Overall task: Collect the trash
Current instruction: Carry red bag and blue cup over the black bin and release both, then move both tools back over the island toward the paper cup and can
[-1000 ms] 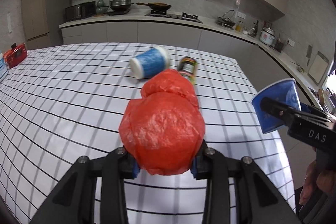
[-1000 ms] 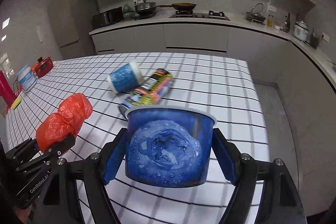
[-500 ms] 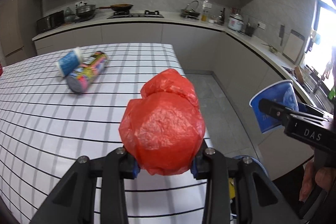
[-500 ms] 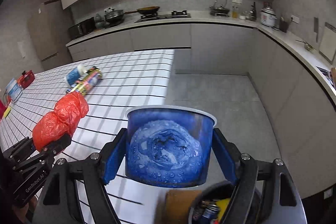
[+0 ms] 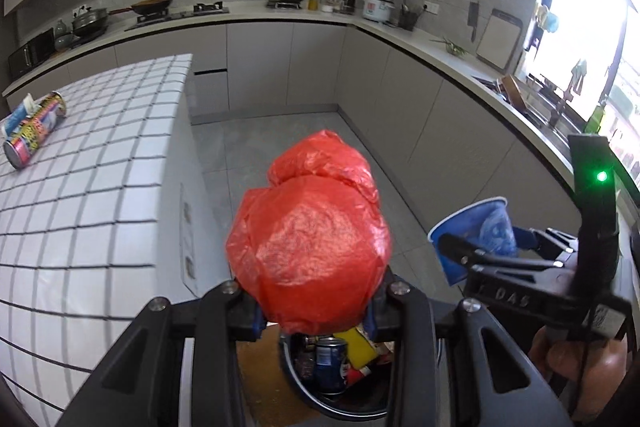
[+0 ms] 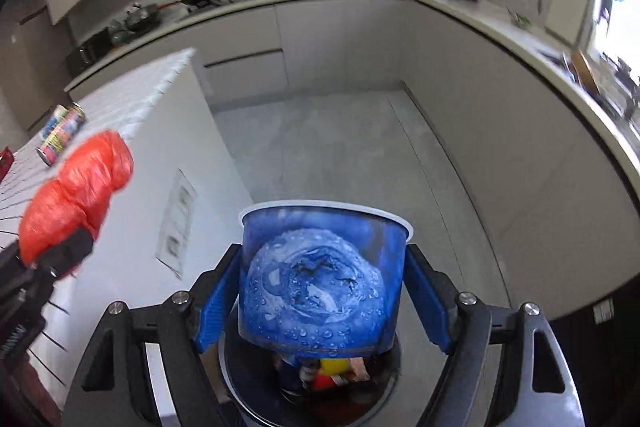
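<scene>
Left gripper (image 5: 316,311) pinches red bag (image 5: 308,251), right gripper (image 6: 322,297) pinches blue cup (image 6: 320,279), above bin (image 5: 344,409)

Left gripper (image 5: 316,311): black frame, silver screws, blue pads. Right gripper (image 6: 320,301): same build, "DAS" marking, green LED.

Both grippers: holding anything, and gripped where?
Left gripper pinches the red plastic bag at its lower end. Right gripper clamps the blue cup across its side walls.
</scene>
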`<state>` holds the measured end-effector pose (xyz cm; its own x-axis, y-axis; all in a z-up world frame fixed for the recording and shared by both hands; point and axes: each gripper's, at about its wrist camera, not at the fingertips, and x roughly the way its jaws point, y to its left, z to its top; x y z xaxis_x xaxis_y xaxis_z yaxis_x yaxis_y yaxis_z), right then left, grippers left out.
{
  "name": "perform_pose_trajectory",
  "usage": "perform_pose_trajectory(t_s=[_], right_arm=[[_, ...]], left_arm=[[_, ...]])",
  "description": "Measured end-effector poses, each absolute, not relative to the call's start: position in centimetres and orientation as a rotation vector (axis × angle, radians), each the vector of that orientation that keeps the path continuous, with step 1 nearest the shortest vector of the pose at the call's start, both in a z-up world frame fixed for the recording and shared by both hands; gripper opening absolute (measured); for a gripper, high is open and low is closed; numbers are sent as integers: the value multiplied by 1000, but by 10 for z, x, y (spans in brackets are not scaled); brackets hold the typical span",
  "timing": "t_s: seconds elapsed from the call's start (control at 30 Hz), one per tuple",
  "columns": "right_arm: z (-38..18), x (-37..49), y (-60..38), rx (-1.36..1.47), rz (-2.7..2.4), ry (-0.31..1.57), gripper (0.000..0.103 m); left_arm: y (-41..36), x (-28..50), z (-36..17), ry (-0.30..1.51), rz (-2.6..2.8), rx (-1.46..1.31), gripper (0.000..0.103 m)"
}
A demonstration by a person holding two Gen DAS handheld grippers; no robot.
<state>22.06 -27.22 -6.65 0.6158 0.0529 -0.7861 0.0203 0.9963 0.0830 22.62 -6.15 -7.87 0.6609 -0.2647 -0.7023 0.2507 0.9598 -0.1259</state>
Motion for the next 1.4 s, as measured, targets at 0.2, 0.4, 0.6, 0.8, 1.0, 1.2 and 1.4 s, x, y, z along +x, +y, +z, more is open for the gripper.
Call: perform_pose_trajectory(t_s=[0.2, 0.4, 0.6, 0.8, 1.0, 1.2, 1.4], right_arm=[[-107, 208, -290, 107, 44, 964, 80], [-132, 211, -291, 92, 78, 1011, 89], [-118, 207, -302, 133, 52, 959, 91], [-107, 203, -311, 133, 24, 925, 91], [-104, 199, -327, 134, 4, 922, 91], [-102, 194, -347, 133, -36, 922, 91], [-89, 190, -366, 163, -69, 893, 96]], left_arm=[[-81, 209, -107, 839, -268, -12, 37], [-77, 197, -119, 870, -236, -12, 37], [-80, 194, -126, 882, -228, -16, 37], [-95, 191, -145, 916, -242, -20, 37], [-116, 191, -169, 943, -247, -57, 49], [-142, 203, -169, 971, -253, -72, 97], [-141, 206, -147, 923, -241, -45, 97]])
